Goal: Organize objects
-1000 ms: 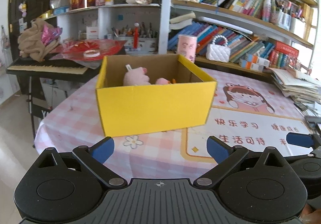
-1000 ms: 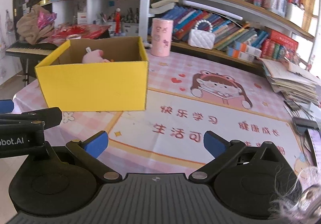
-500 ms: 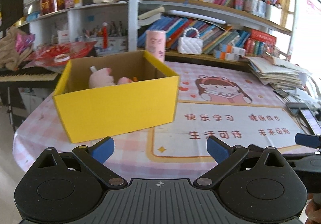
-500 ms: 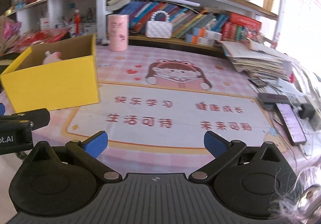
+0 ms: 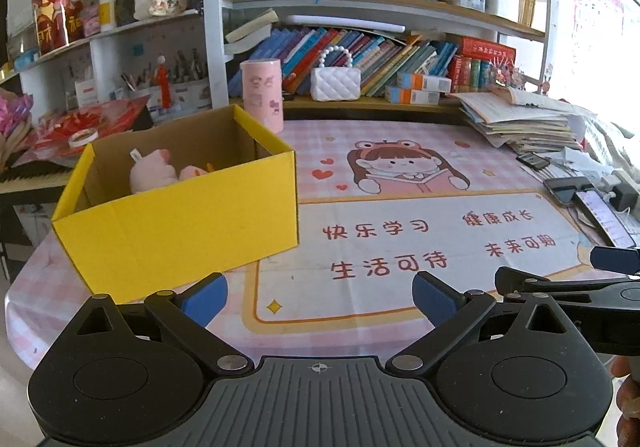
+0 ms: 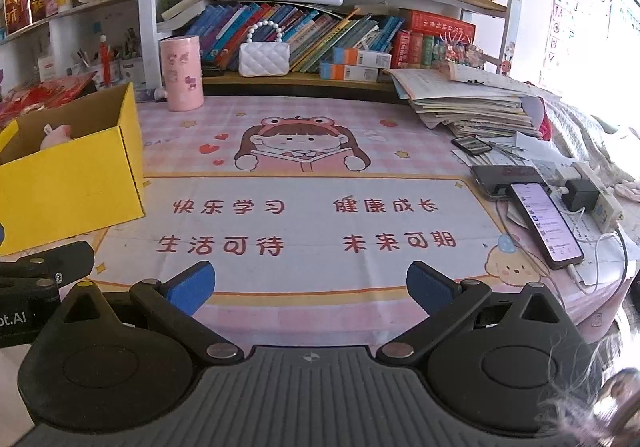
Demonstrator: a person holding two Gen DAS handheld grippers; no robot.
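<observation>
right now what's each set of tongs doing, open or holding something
Left tongs: open, holding nothing, above the table's near edge.
Right tongs: open, holding nothing, above the mat.

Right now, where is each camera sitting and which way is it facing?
Left wrist: on the open left gripper, facing the yellow box and bookshelf; the right gripper's finger shows at right.
Right wrist: on the open right gripper, facing the table mat and phones.
Shared: box, pink canister, shelf.
</observation>
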